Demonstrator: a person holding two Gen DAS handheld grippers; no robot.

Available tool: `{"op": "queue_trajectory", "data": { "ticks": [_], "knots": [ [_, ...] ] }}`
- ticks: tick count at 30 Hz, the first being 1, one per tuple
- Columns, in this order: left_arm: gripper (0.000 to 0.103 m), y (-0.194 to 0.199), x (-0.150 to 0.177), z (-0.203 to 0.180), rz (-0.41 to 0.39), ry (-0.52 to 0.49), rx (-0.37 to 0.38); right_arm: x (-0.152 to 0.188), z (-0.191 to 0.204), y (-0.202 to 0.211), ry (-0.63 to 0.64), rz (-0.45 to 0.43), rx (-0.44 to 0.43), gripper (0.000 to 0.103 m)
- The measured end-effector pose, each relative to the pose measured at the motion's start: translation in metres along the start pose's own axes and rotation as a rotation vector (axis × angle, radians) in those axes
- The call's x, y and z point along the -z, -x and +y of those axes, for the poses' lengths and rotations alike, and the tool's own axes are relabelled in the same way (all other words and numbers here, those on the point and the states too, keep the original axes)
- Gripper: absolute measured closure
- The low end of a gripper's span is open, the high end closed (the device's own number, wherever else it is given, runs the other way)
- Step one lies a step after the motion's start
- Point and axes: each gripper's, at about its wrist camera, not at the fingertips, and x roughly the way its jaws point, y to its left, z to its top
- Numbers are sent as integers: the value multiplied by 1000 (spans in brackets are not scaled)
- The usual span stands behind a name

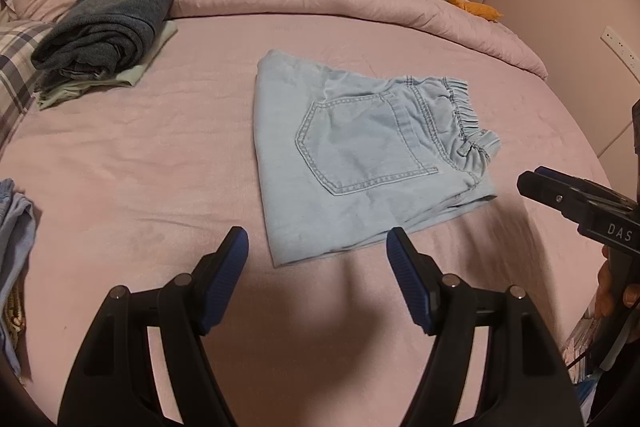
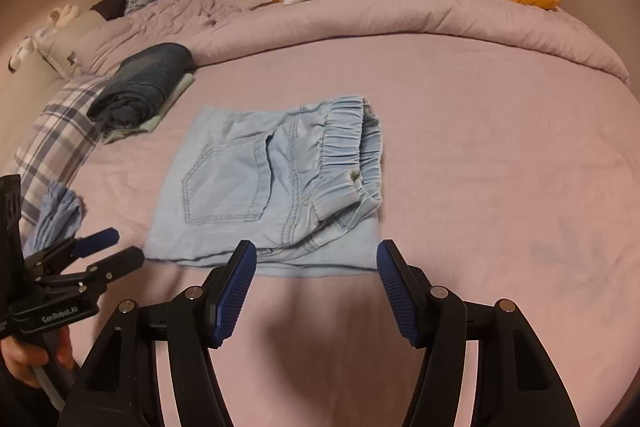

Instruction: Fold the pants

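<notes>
Pants (image 1: 360, 155) lie folded into a compact square in the middle of the pink bed (image 1: 140, 167), straight ahead of both my grippers, waistband to my right. They look finished, so any next move is judgement: perhaps a lift toward the dark folded stack (image 1: 108, 27) far left. Soft pale denim, stitched back pocket on top, gathered elastic waist. My left gripper (image 1: 316, 247) and right gripper (image 2: 316, 259) both hover wide-jawed and empty just short of the near edge.
</notes>
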Motion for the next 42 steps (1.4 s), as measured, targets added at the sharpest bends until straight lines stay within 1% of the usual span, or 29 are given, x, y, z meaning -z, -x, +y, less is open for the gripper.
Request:
{"op": "queue_trajectory", "data": {
  "ticks": [1, 3, 4, 6, 7, 8, 9, 11, 13, 15, 17, 18, 20, 21, 26, 28, 30, 31, 33, 35, 37, 42],
  "knots": [
    [31, 2, 0, -1, -2, -1, -5, 1, 1, 2, 0, -2, 1, 41],
    [26, 7, -1, -3, -4, 4, -18, 1, 3, 6, 0, -6, 5, 41],
    [20, 10, -1, -3, -7, 6, -20, 1, 5, 9, 0, -7, 11, 41],
    [19, 18, -1, -5, -21, 14, -22, 2, 8, 14, 1, -15, 19, 40],
    [18, 21, -2, -5, -25, 17, -20, 2, 10, 18, 2, -22, 19, 36],
    [13, 25, -2, -6, -27, 20, -20, 2, 11, 22, 2, -30, 20, 33],
    [11, 30, -3, -8, -33, 21, -23, 2, 12, 24, 4, -37, 21, 29],
    [4, 37, -3, -10, -48, 26, -35, 3, 15, 32, 10, -52, 19, 29],
    [1, 45, -4, -13, -58, 31, -50, 3, 17, 38, 16, -64, 20, 29],
    [1, 51, -4, -15, -62, 41, -54, 4, 20, 44, 21, -75, 18, 29],
    [1, 57, -5, -16, -64, 50, -92, 5, 22, 50, 24, -86, 17, 28],
    [1, 59, -5, -17, -63, 54, -113, 6, 23, 53, 26, -90, 17, 24],
    [0, 62, -5, -18, -52, 48, -146, 7, 26, 59, 31, -104, 21, 14],
    [0, 64, -4, -20, -49, 40, -153, 8, 27, 63, 32, -111, 21, 13],
    [0, 81, 1, -26, -83, 48, -119, 10, 37, 83, 55, -143, 25, 8],
    [0, 81, 3, -29, -99, 38, -123, 11, 40, 88, 64, -158, 24, 2],
    [0, 73, 4, -32, -80, 34, -142, 12, 41, 83, 72, -166, 16, 1],
    [0, 71, 4, -33, -66, 30, -146, 13, 40, 76, 69, -156, 26, 1],
    [0, 74, 4, -35, -76, 20, -149, 13, 39, 64, 53, -116, 41, 1],
    [0, 79, 4, -37, -95, 5, -163, 16, 41, 64, 50, -118, 26, 1],
    [0, 81, 3, -37, -105, 4, -169, 15, 43, 68, 58, -129, 29, 1],
    [0, 80, 5, -39, -96, 8, -164, 16, 43, 72, 56, -134, 28, 1]
  ]
}}
